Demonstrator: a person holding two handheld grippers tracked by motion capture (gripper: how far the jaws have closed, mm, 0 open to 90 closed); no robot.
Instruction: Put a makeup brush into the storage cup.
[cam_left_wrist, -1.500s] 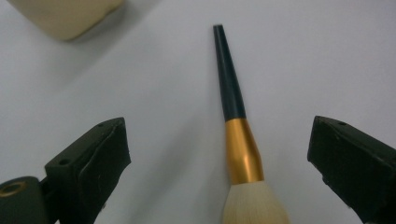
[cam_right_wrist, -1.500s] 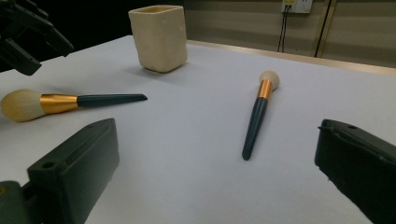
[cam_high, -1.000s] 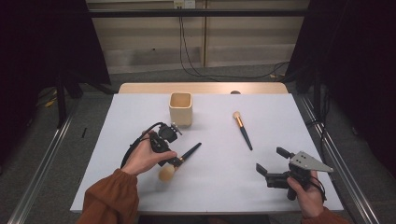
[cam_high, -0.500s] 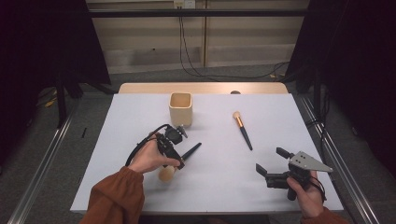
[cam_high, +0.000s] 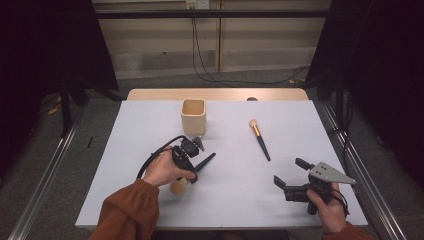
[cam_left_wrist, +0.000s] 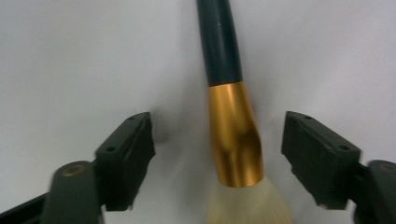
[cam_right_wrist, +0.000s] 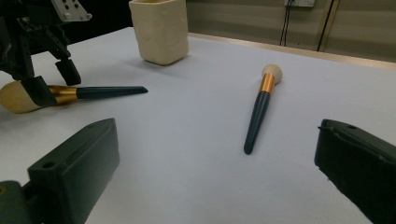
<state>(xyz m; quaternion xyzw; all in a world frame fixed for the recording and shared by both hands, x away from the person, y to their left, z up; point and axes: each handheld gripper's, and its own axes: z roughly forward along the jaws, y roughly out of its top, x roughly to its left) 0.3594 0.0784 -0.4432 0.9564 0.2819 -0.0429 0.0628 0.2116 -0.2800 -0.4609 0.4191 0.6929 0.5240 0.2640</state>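
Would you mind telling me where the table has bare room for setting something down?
Free: the table left of the cup, and between the small brush and the large brush. Crowded: around the left gripper.

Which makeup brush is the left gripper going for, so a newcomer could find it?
On the white table, look nearer than the cream cup. The brush lies flat between the left gripper's closing jaws, not yet pinched. Unlike the slimmer brush, its head is big and fluffy.
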